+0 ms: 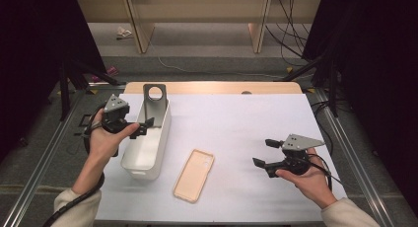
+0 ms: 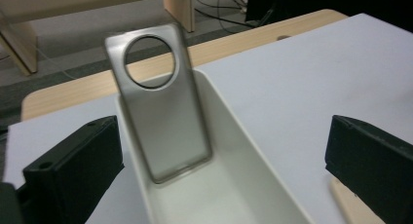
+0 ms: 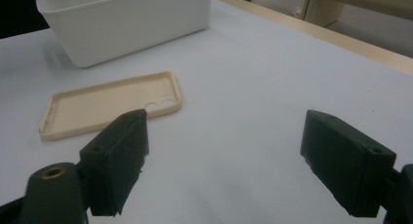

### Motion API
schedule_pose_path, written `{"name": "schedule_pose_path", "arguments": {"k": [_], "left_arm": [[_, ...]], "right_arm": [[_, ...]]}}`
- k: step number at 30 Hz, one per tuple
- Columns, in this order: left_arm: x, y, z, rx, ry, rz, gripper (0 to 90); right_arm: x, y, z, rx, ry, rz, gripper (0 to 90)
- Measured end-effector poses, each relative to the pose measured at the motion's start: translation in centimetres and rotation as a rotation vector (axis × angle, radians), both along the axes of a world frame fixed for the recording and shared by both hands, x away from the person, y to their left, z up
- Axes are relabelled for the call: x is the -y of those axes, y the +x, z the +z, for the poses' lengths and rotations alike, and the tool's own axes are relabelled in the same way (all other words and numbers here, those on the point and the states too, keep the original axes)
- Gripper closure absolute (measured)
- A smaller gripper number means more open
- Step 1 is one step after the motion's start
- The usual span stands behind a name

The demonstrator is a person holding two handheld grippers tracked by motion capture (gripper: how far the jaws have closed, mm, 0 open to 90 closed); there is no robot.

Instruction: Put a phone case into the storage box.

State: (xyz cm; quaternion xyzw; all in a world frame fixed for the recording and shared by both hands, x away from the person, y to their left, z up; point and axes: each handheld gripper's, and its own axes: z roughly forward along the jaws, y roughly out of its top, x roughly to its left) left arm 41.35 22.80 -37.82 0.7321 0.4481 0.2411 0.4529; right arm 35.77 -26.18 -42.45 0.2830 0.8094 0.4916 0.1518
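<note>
A grey phone case (image 1: 155,99) with a round hole stands upright against the far end of a white bin (image 1: 161,138). My left gripper (image 1: 147,127) hovers open over the bin's left rim with nothing between its jaws. In the left gripper view the grey case (image 2: 160,117) leans inside the bin (image 2: 234,136), beyond my left gripper (image 2: 224,151). A beige phone case (image 1: 194,175) lies flat, hollow side up, right of the bin. My right gripper (image 1: 262,152) is open and empty, off to the beige case's right. The right gripper view shows my right gripper (image 3: 229,156) with the beige case (image 3: 107,104) ahead on its left.
A white sheet (image 1: 236,123) covers the wooden table, with bare room between the beige case and the right hand. The bin (image 3: 126,24) stands at the left. Dark stands and cables flank the table; wooden furniture legs stand beyond the far edge.
</note>
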Motion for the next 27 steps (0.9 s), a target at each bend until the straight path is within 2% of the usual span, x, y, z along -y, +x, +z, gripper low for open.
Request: {"name": "schedule_pose_path", "arguments": {"k": [4,15,18,22,27], "left_arm": [[1.2,-1.7,-0.8,0.007,-0.022,-0.042,0.0],[3.3,-5.4,-1.9,0.031,-0.032,-0.086,0.0],[3.7,-6.5,-2.4,0.036,-0.024,-0.096,0.0],[4.3,-8.0,-2.8,0.045,0.018,-0.115,0.0],[4.4,-9.2,-2.7,0.074,0.018,-0.12,0.0]], "right_arm": [[0.0,0.0,0.0,0.0,0.003,0.0,18.5],[0.3,-0.1,0.1,0.005,0.002,0.002,18.4],[0.3,0.0,0.1,0.004,0.003,0.002,18.4],[0.2,0.0,0.0,0.002,0.002,0.002,18.4],[0.1,0.0,0.0,0.003,-0.003,0.003,18.4]]}}
